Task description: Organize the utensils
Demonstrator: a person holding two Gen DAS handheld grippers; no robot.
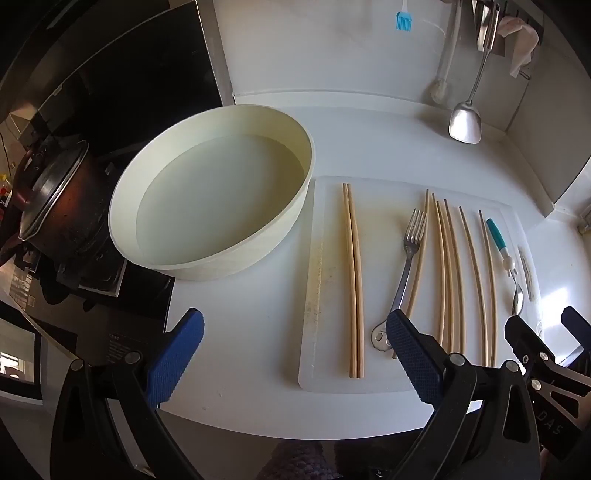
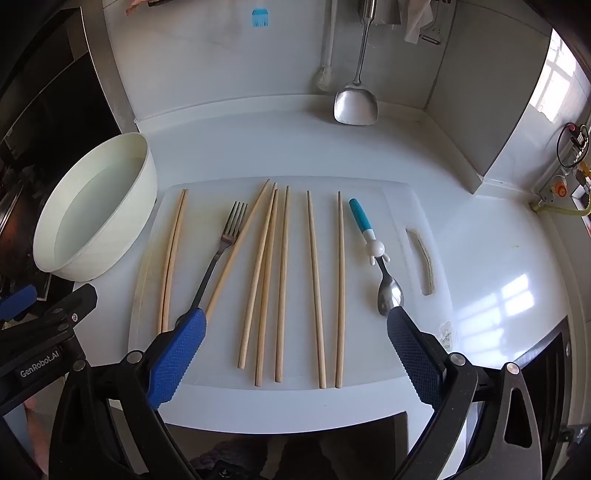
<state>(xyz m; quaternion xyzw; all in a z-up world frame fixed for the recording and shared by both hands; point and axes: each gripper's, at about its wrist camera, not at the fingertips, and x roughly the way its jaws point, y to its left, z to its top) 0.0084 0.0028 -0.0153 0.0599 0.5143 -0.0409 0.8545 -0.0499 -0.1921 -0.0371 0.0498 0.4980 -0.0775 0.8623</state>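
A white cutting board (image 1: 328, 376) (image 2: 413, 343) lies on the counter with several wooden chopsticks on it. One pair of chopsticks (image 1: 354, 280) (image 2: 171, 262) lies together at its left. A metal fork (image 1: 406, 258) (image 2: 218, 258) rests beside loose chopsticks (image 1: 448, 273) (image 2: 282, 284). A spoon with a blue handle (image 1: 504, 254) (image 2: 373, 251) lies at the right. A cream bowl (image 1: 214, 206) (image 2: 96, 206) stands left of the board. My left gripper (image 1: 295, 332) hovers open above the board's near left. My right gripper (image 2: 295, 332) hovers open above the loose chopsticks, nothing between its fingers.
A dark pot (image 1: 55, 206) sits on the stove at far left. A steel spatula (image 1: 466, 122) (image 2: 355, 105), a white brush (image 2: 325, 79) and a blue silicone brush (image 1: 403, 20) (image 2: 260, 17) hang on the back wall. The counter's front edge runs just below the board.
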